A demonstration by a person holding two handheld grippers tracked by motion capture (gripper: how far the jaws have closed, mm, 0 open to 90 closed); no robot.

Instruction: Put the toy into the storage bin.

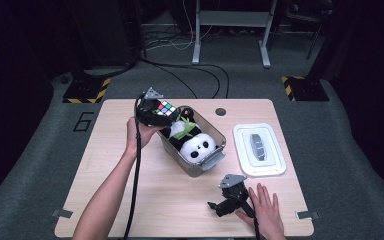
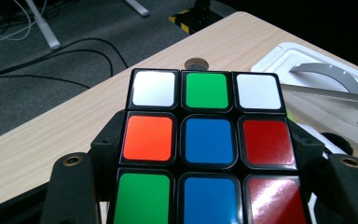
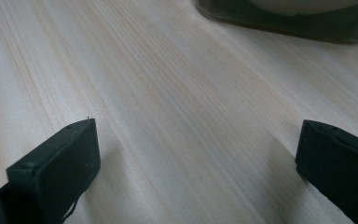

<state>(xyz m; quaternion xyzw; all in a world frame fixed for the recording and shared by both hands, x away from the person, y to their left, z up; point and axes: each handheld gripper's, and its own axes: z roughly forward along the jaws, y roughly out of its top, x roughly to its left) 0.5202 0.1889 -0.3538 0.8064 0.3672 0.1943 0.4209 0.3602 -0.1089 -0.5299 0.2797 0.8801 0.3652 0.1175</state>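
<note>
My left claw point(image 1: 164, 111) is clamped on the puzzle cube point(image 2: 207, 144); right claw point(image 3: 196, 154) lies apart on the surface point(image 3: 177, 93)

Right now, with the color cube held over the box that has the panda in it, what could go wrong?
The cube sits between the left gripper's fingers above the box's far end. The plush panda already takes up most of the box, so the cube might perch on top or roll out. It could also bump the rim. The lid may then not close flat.
</note>
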